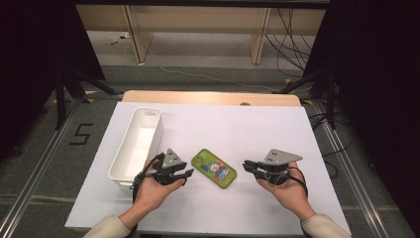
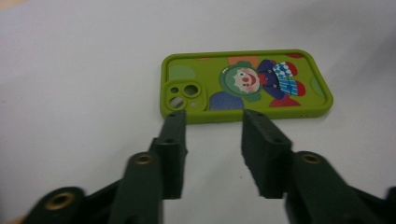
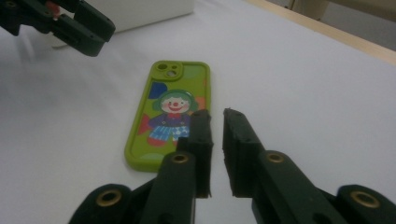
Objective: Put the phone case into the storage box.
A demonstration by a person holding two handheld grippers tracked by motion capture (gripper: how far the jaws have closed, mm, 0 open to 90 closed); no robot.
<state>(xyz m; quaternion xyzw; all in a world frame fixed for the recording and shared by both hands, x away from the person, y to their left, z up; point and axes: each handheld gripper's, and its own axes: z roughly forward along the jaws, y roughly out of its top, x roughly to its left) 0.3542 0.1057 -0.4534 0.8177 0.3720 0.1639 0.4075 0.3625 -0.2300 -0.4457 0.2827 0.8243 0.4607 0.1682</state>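
Item: green phone case [image 1: 214,168], flat on the white table sheet [image 1: 237,129] between my tongs, white bin [image 1: 136,144] to its left. Left gripper [image 1: 185,174] partly open, empty; right gripper [image 1: 247,166] narrow, empty. Step: approach. Next (my guess): close on one edge.

The high view looks forward and down over the whole tabletop [image 1: 257,124]. Each gripper view sits low and close, facing the green phone case [image 2: 245,86] from opposite ends; all three views share it.
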